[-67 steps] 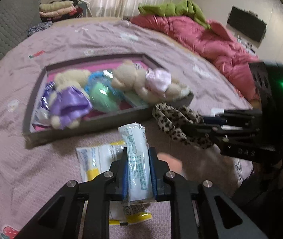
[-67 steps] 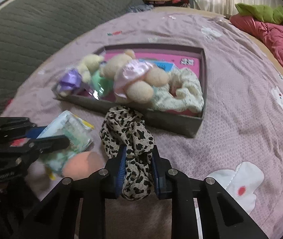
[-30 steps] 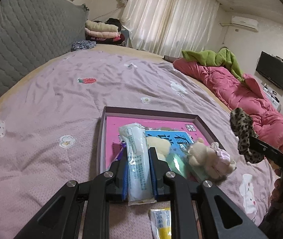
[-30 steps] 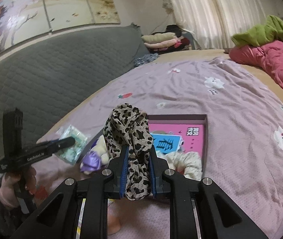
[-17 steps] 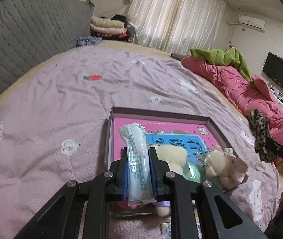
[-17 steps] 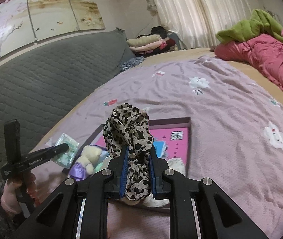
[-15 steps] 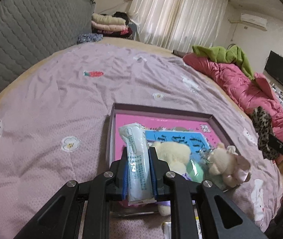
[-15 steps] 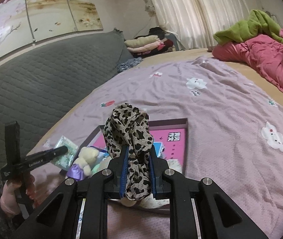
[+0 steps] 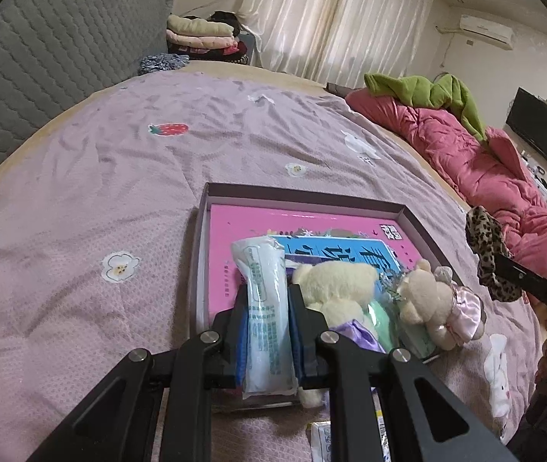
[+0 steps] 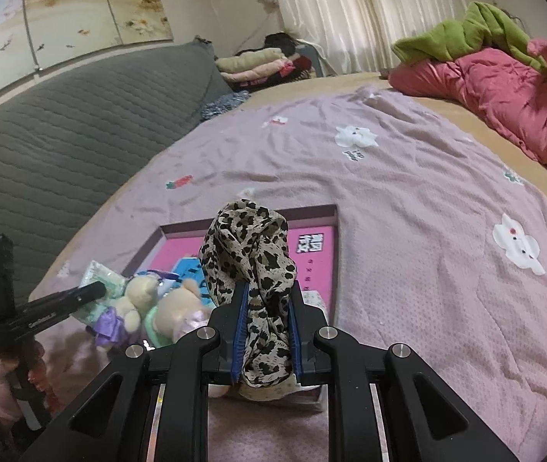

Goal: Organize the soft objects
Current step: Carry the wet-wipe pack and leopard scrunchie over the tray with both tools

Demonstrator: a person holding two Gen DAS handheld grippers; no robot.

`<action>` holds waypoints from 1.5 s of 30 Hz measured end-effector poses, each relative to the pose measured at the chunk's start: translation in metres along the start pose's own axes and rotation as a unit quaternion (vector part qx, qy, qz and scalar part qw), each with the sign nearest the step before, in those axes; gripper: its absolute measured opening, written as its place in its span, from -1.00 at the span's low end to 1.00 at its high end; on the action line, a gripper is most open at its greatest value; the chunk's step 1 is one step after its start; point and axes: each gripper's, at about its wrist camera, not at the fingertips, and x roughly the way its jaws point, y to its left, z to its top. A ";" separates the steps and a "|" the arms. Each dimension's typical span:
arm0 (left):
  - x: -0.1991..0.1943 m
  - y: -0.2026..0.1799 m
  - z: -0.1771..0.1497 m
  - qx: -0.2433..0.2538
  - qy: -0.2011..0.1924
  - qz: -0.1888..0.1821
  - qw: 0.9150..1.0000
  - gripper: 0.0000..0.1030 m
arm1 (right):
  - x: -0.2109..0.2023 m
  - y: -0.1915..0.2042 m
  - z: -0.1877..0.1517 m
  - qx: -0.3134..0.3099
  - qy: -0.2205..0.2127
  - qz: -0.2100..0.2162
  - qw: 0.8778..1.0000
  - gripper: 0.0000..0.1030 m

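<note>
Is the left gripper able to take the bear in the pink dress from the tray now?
Probably not: the left gripper is shut on a tissue pack, so its jaws are occupied. The bear lies uncovered in the tray.

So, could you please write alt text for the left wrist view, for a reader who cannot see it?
The left gripper is shut on a white wrapped pack, held over a shallow tray with a pink floor on a lilac bedspread. Two cream teddy bears lie in the tray's near end. At the right edge, the right gripper holds a leopard-print cloth.
</note>
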 end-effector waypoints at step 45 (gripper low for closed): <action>0.011 0.017 -0.003 -0.043 0.030 -0.014 0.999 -0.64 | 0.046 0.001 -0.023 -0.018 0.089 -0.023 0.996 -0.35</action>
